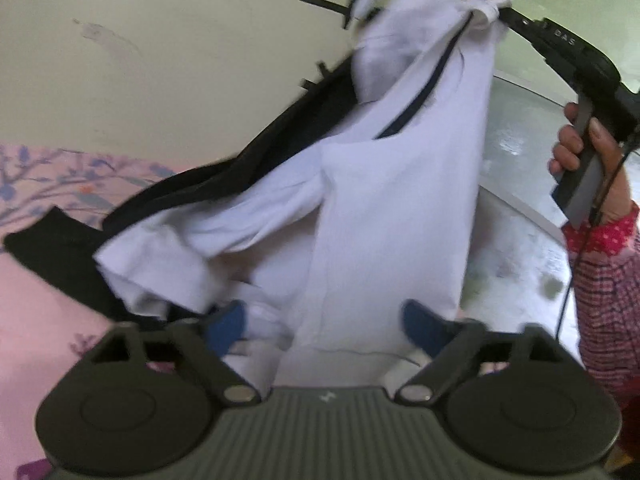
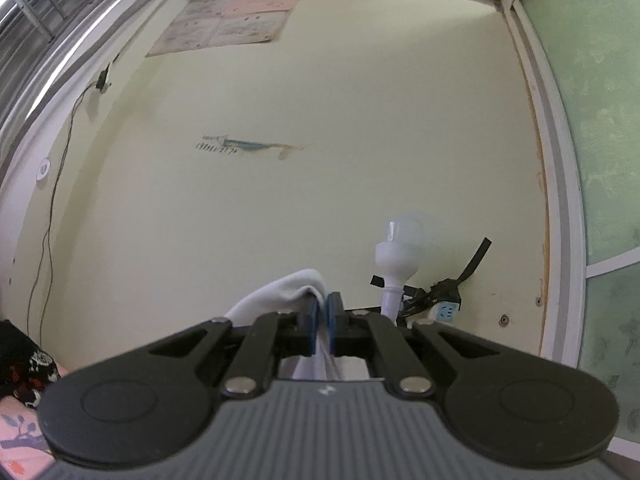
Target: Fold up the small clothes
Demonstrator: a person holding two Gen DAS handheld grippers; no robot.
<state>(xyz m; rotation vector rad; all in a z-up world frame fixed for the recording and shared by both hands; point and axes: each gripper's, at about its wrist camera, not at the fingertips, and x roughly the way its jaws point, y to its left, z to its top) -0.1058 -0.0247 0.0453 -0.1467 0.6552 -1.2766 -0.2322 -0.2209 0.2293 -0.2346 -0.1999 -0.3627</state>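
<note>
Above the pink floral bedsheet point(image 1: 36, 304), white cotton garment point(image 1: 384, 216) hung pinched in right gripper point(image 2: 320, 320) jaws; left gripper point(image 1: 324, 320) jaws spread.

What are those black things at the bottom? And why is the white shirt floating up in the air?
Those are tongs a person squeezes by hand, one per hand, each carrying a camera. One picture looks along the left tongs, which are open under the hanging white shirt. There you also see the right tongs lifting the shirt by a corner, and the person's hand. The other picture looks along the right tongs, shut on white cloth. A dark garment lies on the pink flowered sheet.
</note>
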